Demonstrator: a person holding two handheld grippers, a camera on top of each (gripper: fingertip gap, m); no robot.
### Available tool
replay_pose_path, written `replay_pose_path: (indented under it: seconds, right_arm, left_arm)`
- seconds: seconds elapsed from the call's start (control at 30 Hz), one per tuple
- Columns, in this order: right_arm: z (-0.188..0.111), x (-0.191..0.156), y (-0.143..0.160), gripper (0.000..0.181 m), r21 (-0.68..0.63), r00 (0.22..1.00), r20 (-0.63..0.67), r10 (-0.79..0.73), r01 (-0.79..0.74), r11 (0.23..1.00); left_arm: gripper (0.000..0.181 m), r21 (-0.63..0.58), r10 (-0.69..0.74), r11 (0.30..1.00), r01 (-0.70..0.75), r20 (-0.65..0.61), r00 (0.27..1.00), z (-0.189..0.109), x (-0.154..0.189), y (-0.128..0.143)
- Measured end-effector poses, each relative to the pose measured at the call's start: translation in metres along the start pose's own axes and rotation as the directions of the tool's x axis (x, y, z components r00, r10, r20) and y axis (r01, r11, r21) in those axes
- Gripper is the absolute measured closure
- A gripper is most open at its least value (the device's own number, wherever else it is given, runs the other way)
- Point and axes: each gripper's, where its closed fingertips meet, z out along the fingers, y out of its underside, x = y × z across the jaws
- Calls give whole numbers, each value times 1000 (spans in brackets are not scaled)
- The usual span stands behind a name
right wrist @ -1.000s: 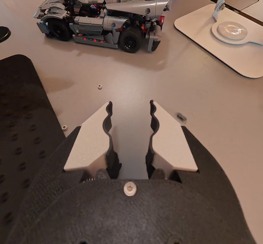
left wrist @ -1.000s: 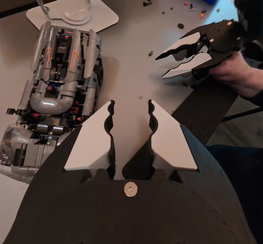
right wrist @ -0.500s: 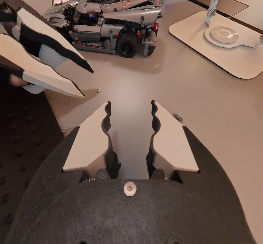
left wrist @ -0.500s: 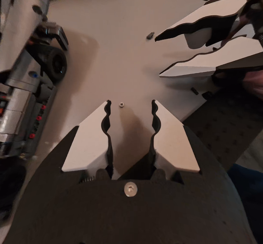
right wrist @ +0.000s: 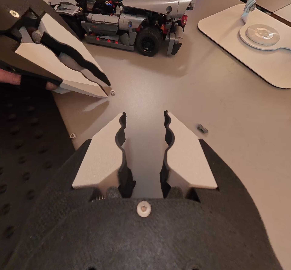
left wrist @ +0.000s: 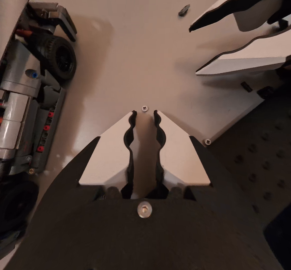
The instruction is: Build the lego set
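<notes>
lego car (left wrist: pixel 29 98) sits at the left edge of the left wrist view, on the grey surface (left wrist: pixel 126 57): grey body panels, black tyre, row of red pins along the sill, one blue pin. left gripper (left wrist: pixel 144 111) fingers narrowed but not closed, nothing held; small light round piece (left wrist: pixel 145 108) lies on the surface just past the tips. right gripper (left wrist: pixel 192 50) enters top right, fingers apart. dark small piece (left wrist: pixel 184 11) near it. black perforated mat (left wrist: pixel 252 160) lower right, second round piece (left wrist: pixel 207 142) at its edge.

right wrist view: car (right wrist: pixel 126 18) side-on at top, well apart from right gripper (right wrist: pixel 144 113), orange-red accent lines on the rear panels. right fingers wide, empty. left gripper (right wrist: pixel 108 90) tips just beside the round piece (right wrist: pixel 112 92). white stand base (right wrist: pixel 236 42) at right.
</notes>
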Motion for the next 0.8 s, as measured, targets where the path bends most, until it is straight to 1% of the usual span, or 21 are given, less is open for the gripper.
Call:
replay_pose_path:
  seconds: [0.07,0.2,0.3,0.37,0.43,0.57,0.7,0.8]
  right_arm:
    - [-1,0,0,134,3,1000,6,3,-3,1000]
    - [-2,0,-1,135,11,1000,10,14,-14,1000]
    - [-3,-1,-2,135,16,1000,14,13,-13,1000]
    - [-4,-1,-1,135,15,1000,12,5,-6,1000]
    - [-7,-1,1,135,7,1000,7,0,0,1000]
    - [-13,-5,6,136,-1,998,4,-57,57,998]
    - [-13,-7,8,137,-8,998,20,-58,58,998]
    - [-14,-10,7,138,0,997,27,-78,78,997]
  left_arm:
    - [170,0,28,1000,-28,17,999,0,0,-2]
    - [173,-28,47,999,-46,34,998,8,1,-2]
    - [172,-37,59,998,-57,52,997,10,1,-3]
    - [164,-35,48,998,-48,19,999,11,5,-5]
    - [160,-40,52,998,-51,17,999,12,7,-5]
    - [156,-36,55,998,-55,7,998,16,10,-10]
    - [167,-35,61,998,-61,14,998,20,9,-14]
    - [171,-31,70,997,-70,10,997,21,9,-16]
